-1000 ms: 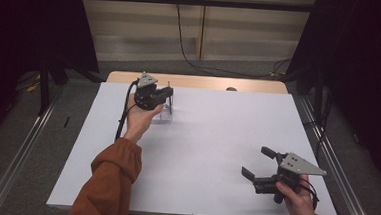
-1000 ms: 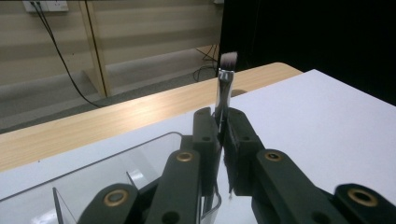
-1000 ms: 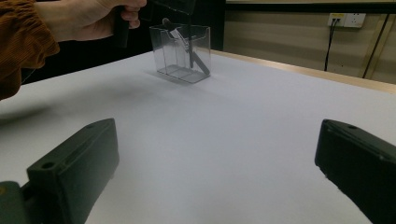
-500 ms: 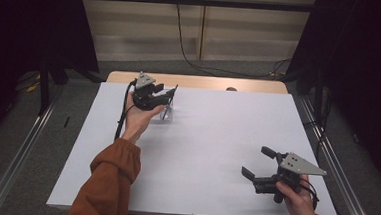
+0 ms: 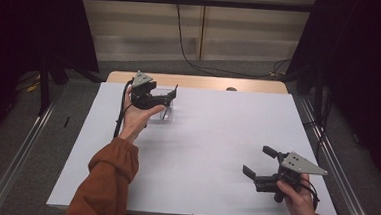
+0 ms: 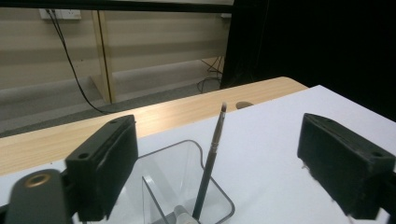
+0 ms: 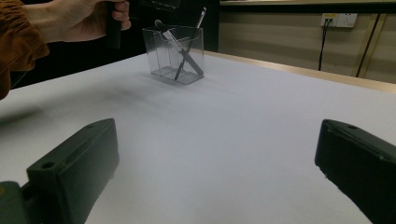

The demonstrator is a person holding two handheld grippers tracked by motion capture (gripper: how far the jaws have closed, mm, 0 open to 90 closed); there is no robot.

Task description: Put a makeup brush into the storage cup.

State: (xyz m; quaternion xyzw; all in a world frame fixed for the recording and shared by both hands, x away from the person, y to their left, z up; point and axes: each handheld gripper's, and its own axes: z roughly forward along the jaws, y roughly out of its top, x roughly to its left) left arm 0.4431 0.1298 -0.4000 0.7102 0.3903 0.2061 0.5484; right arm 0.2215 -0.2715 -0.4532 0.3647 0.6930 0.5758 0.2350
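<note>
Makeup brushes, two: one thin brush (image 6: 212, 154) and one thicker (image 7: 173, 41), lean in one clear acrylic holder (image 7: 173, 53) at the white table's (image 5: 216, 139) far left; left gripper (image 5: 166, 97) has just been opening, jaws wide beside the thin brush, gripping nothing; right gripper (image 5: 259, 164) released, well apart.

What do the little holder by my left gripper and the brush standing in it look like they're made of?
The holder looks like clear acrylic or a similar hard plastic, glossy: the table shows through its walls and the edges catch light. The brush seems to have a dark, smooth handle, perhaps lacquered wood or plastic, with a shiny silvery band that looks like metal below a small pale tip.
</note>
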